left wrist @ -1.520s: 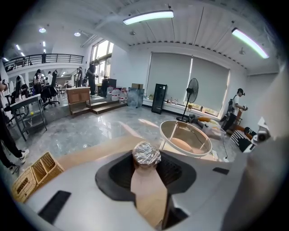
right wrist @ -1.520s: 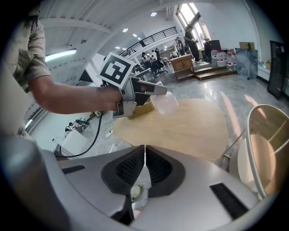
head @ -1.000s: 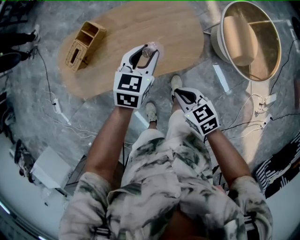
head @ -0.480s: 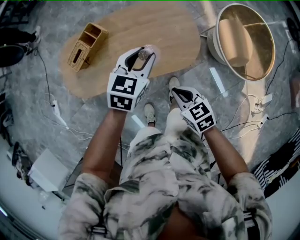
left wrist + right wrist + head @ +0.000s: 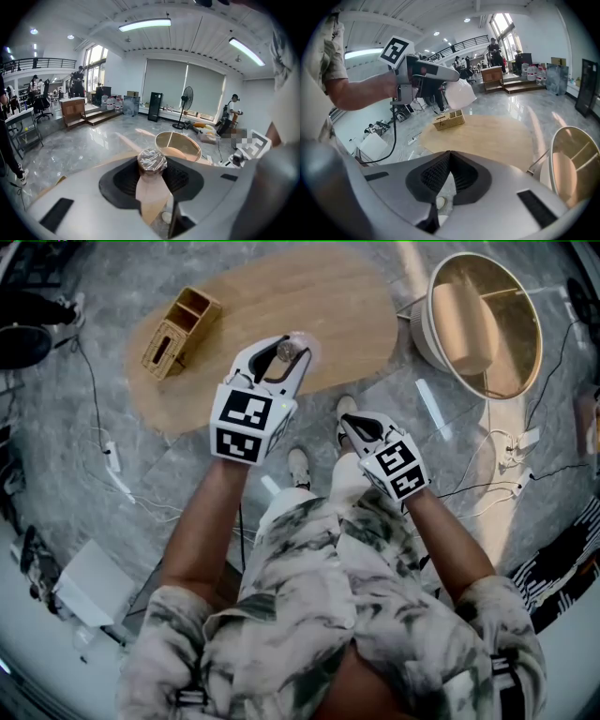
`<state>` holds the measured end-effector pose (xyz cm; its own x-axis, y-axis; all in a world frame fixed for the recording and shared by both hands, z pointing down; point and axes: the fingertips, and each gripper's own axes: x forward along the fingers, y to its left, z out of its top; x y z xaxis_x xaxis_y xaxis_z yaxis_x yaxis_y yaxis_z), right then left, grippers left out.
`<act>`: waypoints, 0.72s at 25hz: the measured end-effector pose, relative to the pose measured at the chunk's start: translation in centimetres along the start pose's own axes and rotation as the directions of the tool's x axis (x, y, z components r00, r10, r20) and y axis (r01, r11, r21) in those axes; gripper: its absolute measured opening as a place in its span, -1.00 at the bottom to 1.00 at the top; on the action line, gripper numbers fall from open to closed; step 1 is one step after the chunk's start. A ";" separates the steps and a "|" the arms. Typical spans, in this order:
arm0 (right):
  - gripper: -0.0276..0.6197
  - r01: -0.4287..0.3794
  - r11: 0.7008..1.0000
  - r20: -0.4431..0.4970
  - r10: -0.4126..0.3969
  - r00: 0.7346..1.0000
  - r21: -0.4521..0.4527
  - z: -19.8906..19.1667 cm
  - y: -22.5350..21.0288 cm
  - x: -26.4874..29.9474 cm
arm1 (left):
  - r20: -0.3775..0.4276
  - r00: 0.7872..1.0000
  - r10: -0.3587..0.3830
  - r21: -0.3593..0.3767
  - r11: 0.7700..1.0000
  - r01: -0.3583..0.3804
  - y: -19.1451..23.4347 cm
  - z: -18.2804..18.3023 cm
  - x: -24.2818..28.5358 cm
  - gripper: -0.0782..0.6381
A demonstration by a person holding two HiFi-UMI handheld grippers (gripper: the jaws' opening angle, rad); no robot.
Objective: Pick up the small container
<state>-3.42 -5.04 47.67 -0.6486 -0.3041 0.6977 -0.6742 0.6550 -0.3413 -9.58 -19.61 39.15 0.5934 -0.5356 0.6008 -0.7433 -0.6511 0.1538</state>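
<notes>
left gripper (image 5: 293, 343): clamped on the small container, one pad pressing each side, jaws held part-way apart by its width
small container (image 5: 285, 351): upright between the left jaws, crinkled clear film over the top, tan body hanging below the pads; off the table, in the air over its near edge
table (image 5: 337, 306): oval, light wood, low, on a grey marble floor; bare apart from the wooden organiser
wooden organiser (image 5: 178, 326): at the far left end of the table, well apart from the container, untouched
right gripper (image 5: 354, 425): jaws together at the tips, nothing between them, only floor and a shoe visible through the gap; held low beside the right thigh, off the table
round chair (image 5: 483, 324): right of the table, clear of both grippers
change over the last second: very little; left gripper a touch larger and nearer in the head view than a second ago, so probably lifted slightly toward the body; grip width the same, container in the same pose between the pads; right gripper parked as before
meaning for task: pick-up looks done, container already clear of the table and steady; holding phase or start of a carry, judged from the lack of motion
risk: film top slick and body tapered, so possible slip downward if the squeeze eases
next need: steady clamp, gripper kept level, no tilt
</notes>
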 end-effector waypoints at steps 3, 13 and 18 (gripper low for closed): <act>-0.84 0.001 1.000 0.003 -0.001 1.000 -0.009 0.3 0.6 -0.5 | 0.001 1.000 -0.006 0.010 1.000 0.006 -0.4 0.6 -1.1 -0.36; -0.85 0.016 1.000 0.028 -0.016 0.999 -0.026 1.4 1.8 -1.9 | -0.004 0.999 -0.038 0.026 0.999 0.039 -1.9 1.9 -3.6 -0.36; -0.85 0.028 0.999 0.037 -0.027 0.999 -0.033 1.7 2.1 -2.2 | -0.006 0.999 -0.046 0.030 0.998 0.046 -2.2 2.1 -4.3 -0.36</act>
<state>-4.01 -4.22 44.35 -0.6430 -0.3470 0.6827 -0.6801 0.6686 -0.3008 -9.89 -16.98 34.58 0.6252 -0.5020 0.5976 -0.7054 -0.6911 0.1574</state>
